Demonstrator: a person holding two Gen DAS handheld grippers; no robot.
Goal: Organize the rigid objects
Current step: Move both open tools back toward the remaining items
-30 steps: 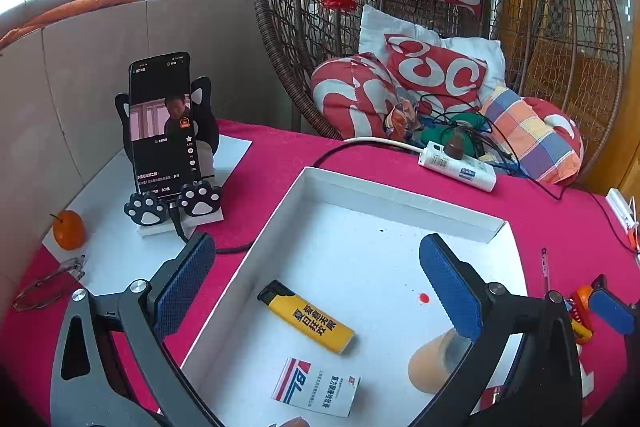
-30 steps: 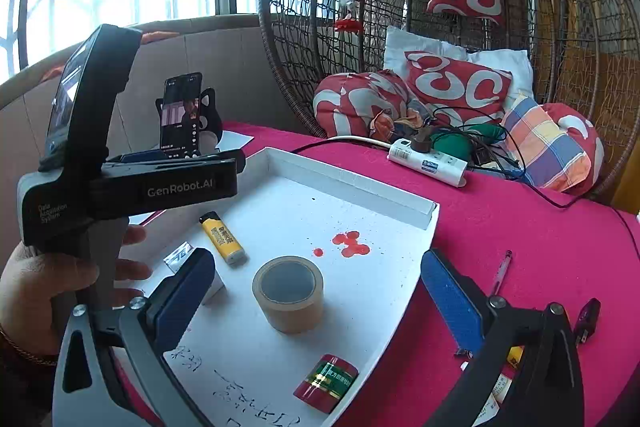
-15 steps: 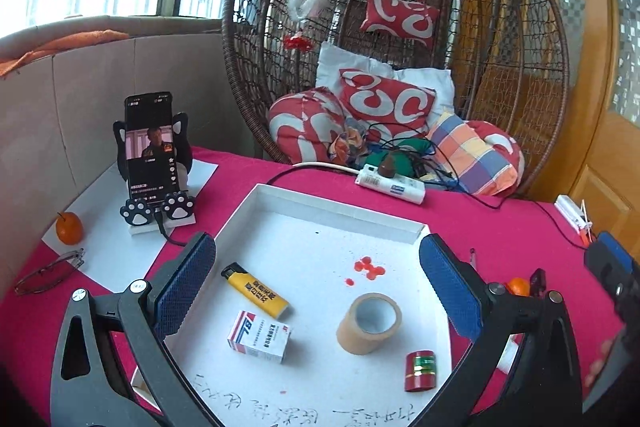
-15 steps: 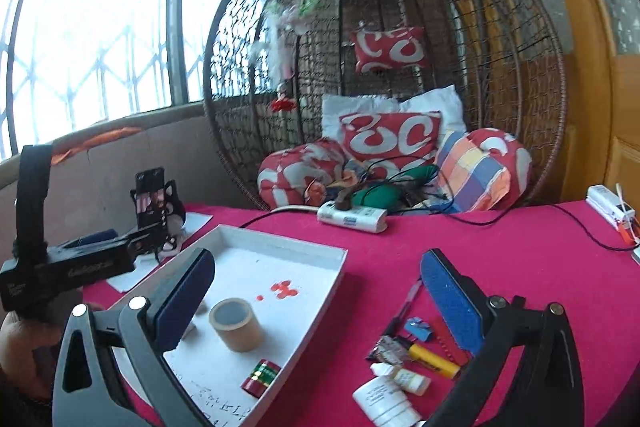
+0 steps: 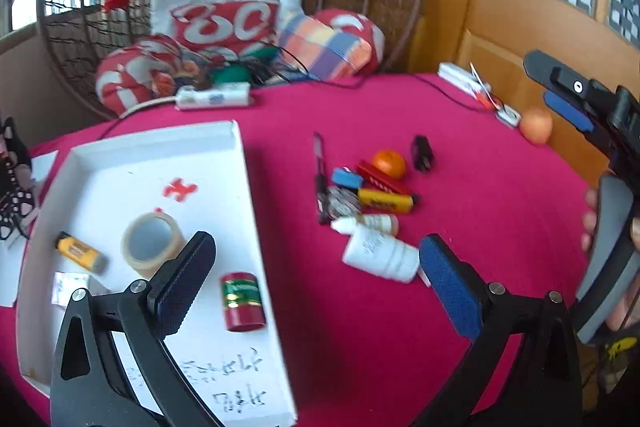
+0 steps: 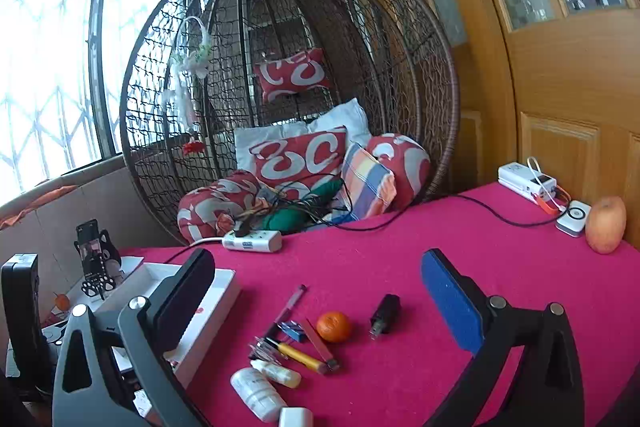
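Observation:
A white tray (image 5: 244,183) on the red tablecloth holds a tape roll (image 5: 150,245), a yellow lighter (image 5: 78,253), a small box (image 5: 70,285) and a red can (image 5: 242,301). To its right lies a pile: white bottle (image 5: 378,257), small dropper bottle (image 5: 366,225), yellow cutter (image 5: 384,203), blue block (image 5: 347,178), orange (image 5: 389,163), black plug (image 5: 422,153), pen (image 5: 318,163). My left gripper (image 5: 316,275) is open and empty above the tray's right edge. My right gripper (image 6: 318,295) is open and empty above the pile, with the orange (image 6: 334,326) and the plug (image 6: 385,315) below it.
A wicker hanging chair (image 6: 288,87) with cushions stands behind the table. A power strip (image 6: 252,241) and cables lie at the back. An apple (image 6: 605,225) and white chargers (image 6: 526,181) sit at the far right by the wooden door. A phone on a stand (image 6: 94,259) is at left.
Both grippers have swung right, away from the tray's inside and toward the pile of loose objects. Both have stayed open and empty.

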